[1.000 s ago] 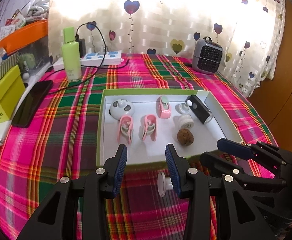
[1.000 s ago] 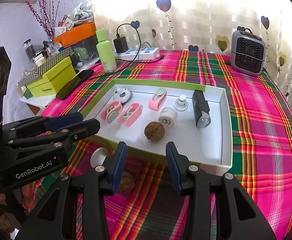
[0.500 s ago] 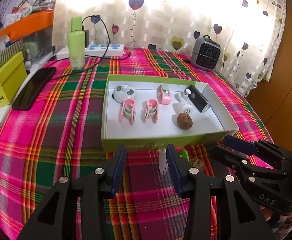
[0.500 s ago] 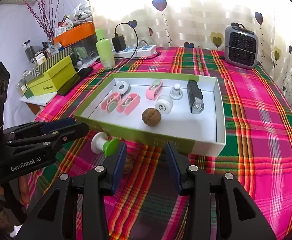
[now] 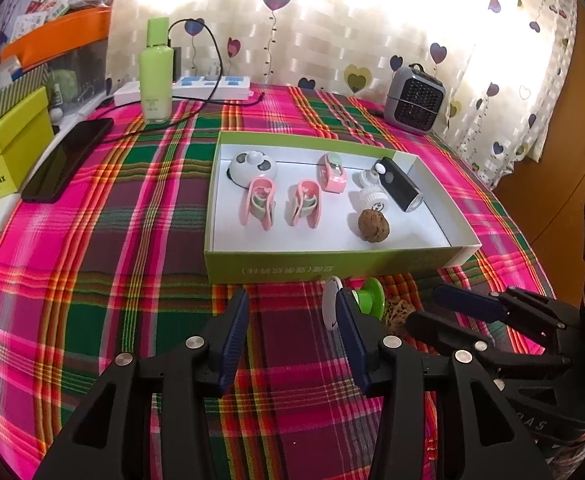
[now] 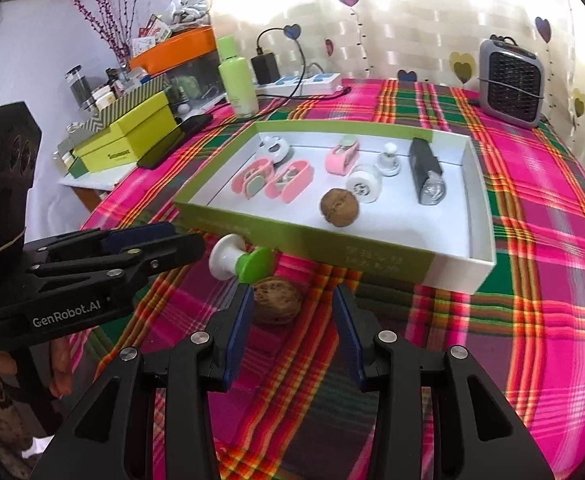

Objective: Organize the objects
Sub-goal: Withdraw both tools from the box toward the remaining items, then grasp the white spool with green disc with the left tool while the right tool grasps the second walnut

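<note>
A green-sided box (image 5: 324, 268) (image 6: 388, 258) with a white inside holds pink clips (image 5: 258, 206), a round white toy (image 5: 252, 166), a black flashlight (image 5: 400, 184), a white spool (image 6: 364, 186) and a walnut (image 5: 373, 226) (image 6: 339, 207). In front of the box on the plaid cloth lie a white-and-green spool (image 6: 242, 264) (image 5: 368, 300) and a second walnut (image 6: 278, 300) (image 5: 398, 310). My left gripper (image 5: 292, 332) is open and empty, just left of the spool. My right gripper (image 6: 290, 328) is open and empty, with the second walnut just ahead of its left finger.
A black phone (image 5: 66, 158), a green bottle (image 5: 156, 72), a power strip (image 5: 212, 86) and a small grey heater (image 5: 414, 100) stand on the table. Yellow-green boxes (image 5: 0, 156) sit at the left edge. A wooden cabinet (image 5: 564, 152) is at the right.
Both grippers have drawn back from the box toward the table's front. The green-and-white spool and the second walnut in front of the box have come into view.
</note>
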Motion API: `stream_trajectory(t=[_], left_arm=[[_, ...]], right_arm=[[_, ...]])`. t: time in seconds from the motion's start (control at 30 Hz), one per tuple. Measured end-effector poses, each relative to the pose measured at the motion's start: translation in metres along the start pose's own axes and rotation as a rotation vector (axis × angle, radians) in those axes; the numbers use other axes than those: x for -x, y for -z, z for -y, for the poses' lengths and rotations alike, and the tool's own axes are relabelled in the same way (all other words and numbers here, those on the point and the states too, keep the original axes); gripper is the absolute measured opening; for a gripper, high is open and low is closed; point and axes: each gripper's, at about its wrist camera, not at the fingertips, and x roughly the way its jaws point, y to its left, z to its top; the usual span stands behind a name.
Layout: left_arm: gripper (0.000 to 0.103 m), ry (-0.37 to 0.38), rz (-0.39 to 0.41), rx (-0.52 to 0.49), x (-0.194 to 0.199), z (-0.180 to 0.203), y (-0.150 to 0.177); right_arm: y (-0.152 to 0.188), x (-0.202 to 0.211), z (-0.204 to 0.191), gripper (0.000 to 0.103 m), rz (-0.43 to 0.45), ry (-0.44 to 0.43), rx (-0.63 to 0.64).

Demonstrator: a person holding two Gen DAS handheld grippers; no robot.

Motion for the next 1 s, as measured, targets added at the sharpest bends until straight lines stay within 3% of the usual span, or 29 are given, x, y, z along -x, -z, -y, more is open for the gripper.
stream_trajectory(t=[0.33,0.63,0.73,1.0], left_arm=[[0.043,0.021,-0.016,0.014,-0.003,-0.002,0.002],[0.044,0.041,-0.023,0.018,-0.004,0.001,0.001],[0.044,0.048,-0.026,0.012,-0.004,0.004,0.001],[0.048,0.076,-0.029,-0.012,-0.006,0.014,0.001]], right_arm=[[0.001,-0.015,-0.012,0.042,-0.038,0.012,0.049],[0.002,-0.015,-0.008,0.042,-0.021,0.030,0.046],[0.002,-0.013,-0.008,0.034,-0.017,0.031,0.048],[0.002,-0.008,-0.002,0.033,-0.011,0.076,0.044]])
